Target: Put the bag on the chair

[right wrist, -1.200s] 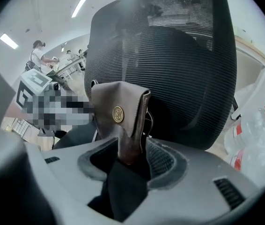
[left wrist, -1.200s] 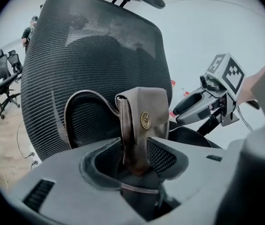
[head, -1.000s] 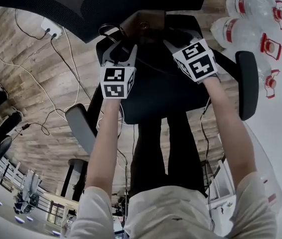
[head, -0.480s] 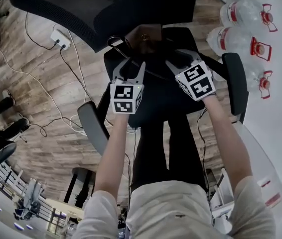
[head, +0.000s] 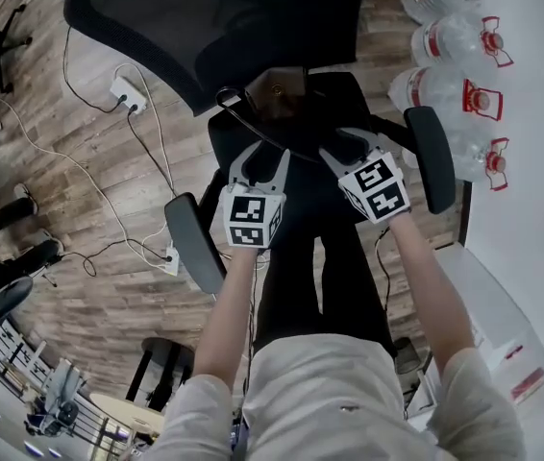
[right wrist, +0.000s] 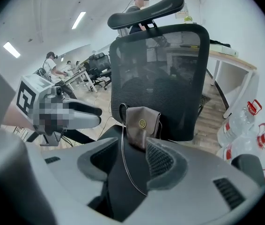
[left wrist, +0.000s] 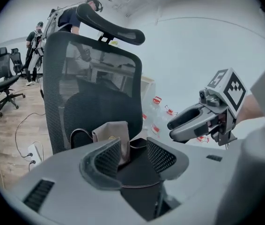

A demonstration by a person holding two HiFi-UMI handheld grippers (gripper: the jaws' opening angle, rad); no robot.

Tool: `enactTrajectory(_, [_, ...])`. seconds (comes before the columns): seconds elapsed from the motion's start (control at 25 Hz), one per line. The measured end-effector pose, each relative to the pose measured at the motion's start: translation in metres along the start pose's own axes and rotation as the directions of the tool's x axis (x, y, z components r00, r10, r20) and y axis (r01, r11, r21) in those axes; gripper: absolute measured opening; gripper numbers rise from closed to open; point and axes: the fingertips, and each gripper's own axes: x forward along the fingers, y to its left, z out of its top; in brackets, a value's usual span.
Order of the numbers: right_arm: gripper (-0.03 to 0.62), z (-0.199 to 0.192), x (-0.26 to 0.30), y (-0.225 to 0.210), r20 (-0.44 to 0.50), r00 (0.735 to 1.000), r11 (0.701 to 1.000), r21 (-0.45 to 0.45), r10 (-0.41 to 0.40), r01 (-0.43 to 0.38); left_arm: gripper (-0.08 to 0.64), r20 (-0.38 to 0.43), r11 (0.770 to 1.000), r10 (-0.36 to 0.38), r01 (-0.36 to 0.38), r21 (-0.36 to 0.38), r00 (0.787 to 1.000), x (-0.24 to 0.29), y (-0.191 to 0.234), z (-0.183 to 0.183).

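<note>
A small brown leather bag (head: 278, 88) with a round brass clasp stands on the black seat (head: 303, 192) of an office chair and leans on the mesh backrest (left wrist: 93, 89). Its thin strap (right wrist: 122, 159) trails forward over the seat. My left gripper (head: 260, 157) and right gripper (head: 345, 146) hover over the seat's front half, short of the bag. Both are open with nothing between their jaws. In the left gripper view the bag (left wrist: 112, 133) shows past the left gripper (left wrist: 132, 156). In the right gripper view the bag (right wrist: 142, 123) stands beyond the right gripper (right wrist: 133, 159).
Two chair armrests (head: 193, 244) (head: 432, 157) flank the seat. Several large water bottles (head: 450, 77) stand on the floor to the right. A power strip (head: 125, 94) and cables lie on the wood floor at the left. People and other chairs are far behind.
Both grippers have drawn back from the bag toward the front of the seat. The bag stays against the backrest.
</note>
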Motion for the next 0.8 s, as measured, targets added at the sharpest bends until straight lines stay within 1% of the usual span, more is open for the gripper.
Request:
enactTrajectory(0.28, [0.186, -0.004, -0.033, 0.020, 0.036, 0.999, 0.999, 0.035, 0.008, -0.010, 0.158, 0.044, 1.000, -0.012, 0.011, 0.016, 0.999, -0.025, -0.026, 0.023])
enactTrajectory(0.44, [0.183, -0.003, -0.053, 0.032, 0.083, 0.997, 0.996, 0.085, 0.006, -0.013, 0.158, 0.055, 0.999, -0.023, 0.021, 0.027, 0.998, -0.043, -0.042, 0.030])
enactTrajectory(0.56, [0.179, -0.001, -0.070, 0.036, 0.120, 0.993, 0.994, 0.106, 0.002, -0.015, 0.158, 0.063, 0.999, -0.027, 0.025, 0.029, 0.998, -0.054, -0.056, 0.034])
enactTrajectory(0.68, [0.176, -0.003, -0.089, 0.040, 0.148, 0.989, 0.994, 0.112, 0.002, -0.018, 0.158, 0.067, 0.999, -0.029, 0.027, 0.025, 0.997, -0.064, -0.074, 0.034])
enactTrajectory(0.8, [0.170, -0.009, -0.106, 0.046, 0.170, 0.985, 0.995, 0.098, 0.013, -0.030, 0.158, 0.073, 0.999, -0.026, 0.024, 0.029, 0.997, -0.072, -0.093, 0.033])
